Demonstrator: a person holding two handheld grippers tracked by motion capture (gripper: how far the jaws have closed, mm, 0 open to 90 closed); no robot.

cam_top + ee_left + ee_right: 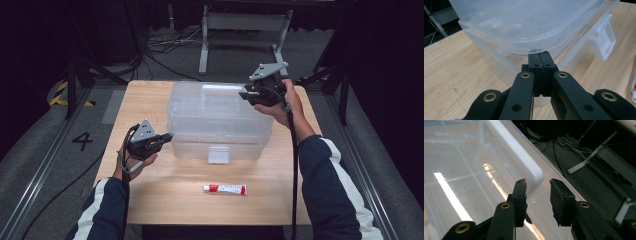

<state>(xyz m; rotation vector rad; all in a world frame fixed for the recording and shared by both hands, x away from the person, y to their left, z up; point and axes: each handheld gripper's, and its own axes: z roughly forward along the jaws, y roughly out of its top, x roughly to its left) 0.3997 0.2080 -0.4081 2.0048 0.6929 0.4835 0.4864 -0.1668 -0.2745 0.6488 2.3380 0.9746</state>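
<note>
One clear plastic box (pixel 217 120), lid closed, latch (pixel 219 154) white.

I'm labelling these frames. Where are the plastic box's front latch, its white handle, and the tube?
latch (pixel 219 154), high view, middle of the flap.
handle (pixel 525 157), right gripper view, the bar's top.
tube (pixel 226 189), high view, its middle.

A light wooden table (pixel 150 100) carries two things — a clear plastic storage box (pixel 220 122) with a front latch, and nearer the person, a small red-and-white tube (pixel 225 189), perhaps glue.
</note>
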